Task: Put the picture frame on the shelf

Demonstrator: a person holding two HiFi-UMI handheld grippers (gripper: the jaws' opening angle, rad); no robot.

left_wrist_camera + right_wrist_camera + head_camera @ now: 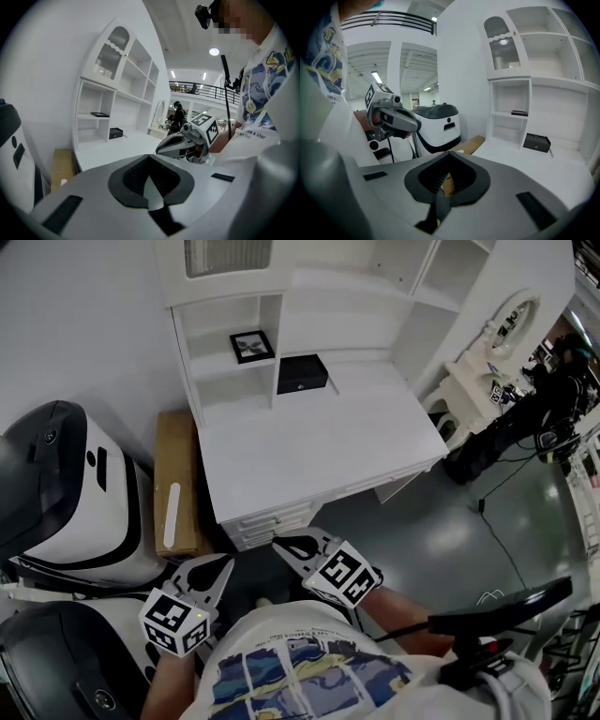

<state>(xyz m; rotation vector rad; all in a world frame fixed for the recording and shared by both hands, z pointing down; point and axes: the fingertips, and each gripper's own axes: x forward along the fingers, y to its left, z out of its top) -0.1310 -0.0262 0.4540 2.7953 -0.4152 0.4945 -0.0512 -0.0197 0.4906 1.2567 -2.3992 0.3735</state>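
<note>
A white surface (309, 451) with drawers below and a white shelf unit (225, 324) at its back stands on a grey glossy floor, well ahead of both tools. The small black-edged picture frame (251, 346) is in that unit's left column, on the middle shelf, and seems to lie flat there; it is far beyond the tips and a little to the left of them. A low black box (302, 373) sits on the surface just right of that column. A flat brown cardboard carton (175, 482) lies on the floor ahead of the left tool (214, 570), with a large white-and-black machine (66, 493) to its left. Both the left tool and the right tool (286, 547) are drawn in close to the person's body, jaws pressed together with nothing between them. Going by how things lie, the frame looks already placed, so the hazards are small. A reach back toward the shelf with the jaws together could nudge the frame off the front edge or bump the black box. The carton, close to the person's feet, could also catch a step.
</note>
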